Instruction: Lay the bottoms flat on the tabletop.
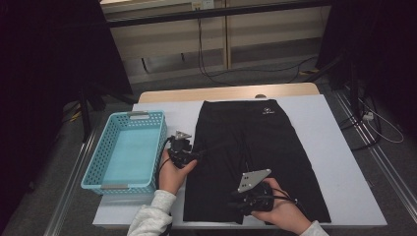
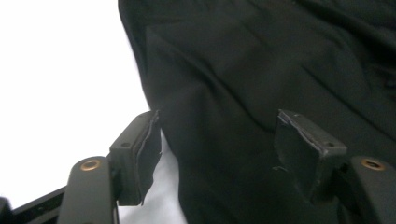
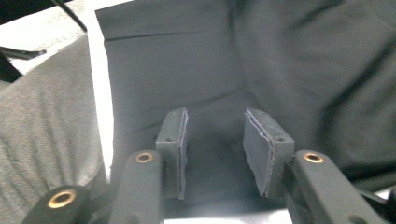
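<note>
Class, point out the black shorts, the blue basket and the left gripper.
Black shorts (image 1: 265, 147): high view, middle of the fabric.
Blue basket (image 1: 94, 164): high view, left wall.
Left gripper (image 1: 195, 155): high view, between its fingertips.

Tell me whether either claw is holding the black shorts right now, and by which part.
Neither holds them. The left claw stands open over the black shorts at their side edge; the right claw is open over the hem, pads apart.

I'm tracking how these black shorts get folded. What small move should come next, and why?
Probably close the left tool on the side edge of the shorts: its jaws stand open astride that edge. The right tool is also open over the hem, gripping nothing.
</note>
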Demonstrator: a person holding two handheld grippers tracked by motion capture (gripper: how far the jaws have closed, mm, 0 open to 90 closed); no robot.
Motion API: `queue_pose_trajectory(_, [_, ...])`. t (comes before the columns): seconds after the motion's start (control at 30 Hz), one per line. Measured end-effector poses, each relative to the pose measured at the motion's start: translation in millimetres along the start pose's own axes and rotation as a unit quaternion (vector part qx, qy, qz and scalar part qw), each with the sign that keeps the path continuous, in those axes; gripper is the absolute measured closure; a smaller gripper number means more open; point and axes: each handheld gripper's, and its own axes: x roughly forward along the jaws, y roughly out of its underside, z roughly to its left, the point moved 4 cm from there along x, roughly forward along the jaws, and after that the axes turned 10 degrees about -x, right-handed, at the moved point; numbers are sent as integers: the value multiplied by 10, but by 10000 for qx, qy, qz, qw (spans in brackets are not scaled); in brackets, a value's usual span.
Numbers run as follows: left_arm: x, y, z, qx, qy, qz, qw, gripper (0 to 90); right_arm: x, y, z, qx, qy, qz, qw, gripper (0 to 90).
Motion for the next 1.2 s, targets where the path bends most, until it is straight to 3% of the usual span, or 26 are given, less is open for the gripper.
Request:
queue_pose_trajectory(0.13, [-3,20,33,-14,-190,15,9998,441,-15,69,-67,53,101,73,9999,541])
queue_pose_trajectory(0.27, [-18,34,58,-185,-306,-56,9993,482,6,82,-54,154,-37,30,9999,475])
queue_pose_trajectory(0.43, [-47,53,44,-138,-436,58,9989,652,30,61,-30,99,-33,30,9999,467])
queue_pose_trajectory(0.53, [-55,57,29,-126,-355,117,9992,753,52,39,-10,39,-9,50,10000,452])
queue_pose_trajectory(0.6, [-48,58,28,-139,-155,170,9996,873,65,26,10,10,10,56,10000,439])
queue_pose_trajectory(0.63, [-44,54,27,-169,-158,151,9996,880,69,21,14,-23,16,64,10000,433])
queue_pose_trajectory(0.87, [-77,41,105,-329,-376,124,9987,884,41,26,-36,-7,187,21,9998,353])
queue_pose_trajectory(1.03, [-56,21,86,-252,-438,82,9987,874,-3,30,-60,42,277,-45,9996,314])
queue_pose_trajectory(1.1, [-46,12,90,-264,-483,45,9985,800,-29,24,-71,50,298,-88,9995,304])
queue_pose_trajectory(1.17, [-38,4,76,-220,-485,5,9986,639,-53,19,-95,67,345,-129,9993,294])
queue_pose_trajectory(1.2, [-39,5,57,-186,-435,23,9989,629,-63,19,-112,74,380,-128,9992,288])
